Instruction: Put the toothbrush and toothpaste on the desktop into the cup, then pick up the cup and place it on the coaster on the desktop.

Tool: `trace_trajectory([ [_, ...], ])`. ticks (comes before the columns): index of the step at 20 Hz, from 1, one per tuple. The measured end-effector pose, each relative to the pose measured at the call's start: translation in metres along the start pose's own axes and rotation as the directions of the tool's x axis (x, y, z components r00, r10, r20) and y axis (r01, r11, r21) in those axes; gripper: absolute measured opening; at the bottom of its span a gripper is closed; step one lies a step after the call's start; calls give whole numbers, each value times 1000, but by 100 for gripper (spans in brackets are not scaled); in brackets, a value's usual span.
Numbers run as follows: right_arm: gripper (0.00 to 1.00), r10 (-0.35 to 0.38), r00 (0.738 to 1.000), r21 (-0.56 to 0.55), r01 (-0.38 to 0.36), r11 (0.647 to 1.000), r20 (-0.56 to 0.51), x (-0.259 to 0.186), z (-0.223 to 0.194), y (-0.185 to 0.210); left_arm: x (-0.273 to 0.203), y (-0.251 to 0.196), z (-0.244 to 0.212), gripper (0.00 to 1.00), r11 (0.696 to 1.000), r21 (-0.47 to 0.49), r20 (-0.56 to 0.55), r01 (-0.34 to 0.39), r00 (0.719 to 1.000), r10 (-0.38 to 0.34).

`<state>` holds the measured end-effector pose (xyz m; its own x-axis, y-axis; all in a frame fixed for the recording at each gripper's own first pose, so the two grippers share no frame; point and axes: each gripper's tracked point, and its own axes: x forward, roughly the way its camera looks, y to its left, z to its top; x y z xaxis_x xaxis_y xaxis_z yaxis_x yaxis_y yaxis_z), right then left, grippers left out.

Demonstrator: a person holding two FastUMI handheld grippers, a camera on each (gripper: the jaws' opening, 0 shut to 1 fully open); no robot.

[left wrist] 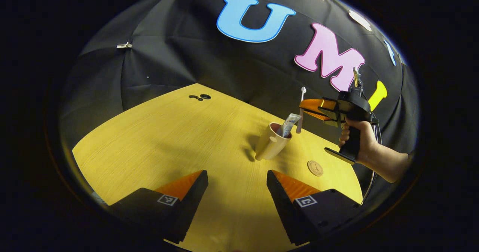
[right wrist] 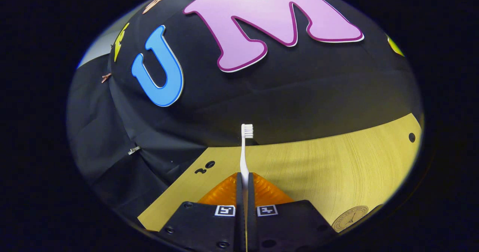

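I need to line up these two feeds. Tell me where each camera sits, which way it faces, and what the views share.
Left gripper view: rides the left gripper, jaws apart, looking across the desktop at the cup holding the toothpaste; beyond it, a hand holds the right gripper.
Right gripper view: rides the right gripper, looking over the desktop's edge toward the booth wall; jaws closed on the toothbrush, its head up.
Shared: toothbrush, desktop, coaster, wall.

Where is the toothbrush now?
The right gripper holds the toothbrush upright; in the left gripper view it hangs just right of the cup.
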<state>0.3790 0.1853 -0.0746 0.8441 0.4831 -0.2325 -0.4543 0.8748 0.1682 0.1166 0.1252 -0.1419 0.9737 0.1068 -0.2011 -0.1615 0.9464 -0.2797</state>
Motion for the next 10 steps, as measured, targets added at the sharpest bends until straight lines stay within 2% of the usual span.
trace_trajectory([
  [4,6,17,1000,-30,-16,999,17,18,-10,3,7,8,-6,98,1000,-2,-8,4,1000,-4],
  [10,6,55,998,-97,-51,994,41,17,-31,10,14,10,-17,98,1000,2,-24,14,1000,-14],
])
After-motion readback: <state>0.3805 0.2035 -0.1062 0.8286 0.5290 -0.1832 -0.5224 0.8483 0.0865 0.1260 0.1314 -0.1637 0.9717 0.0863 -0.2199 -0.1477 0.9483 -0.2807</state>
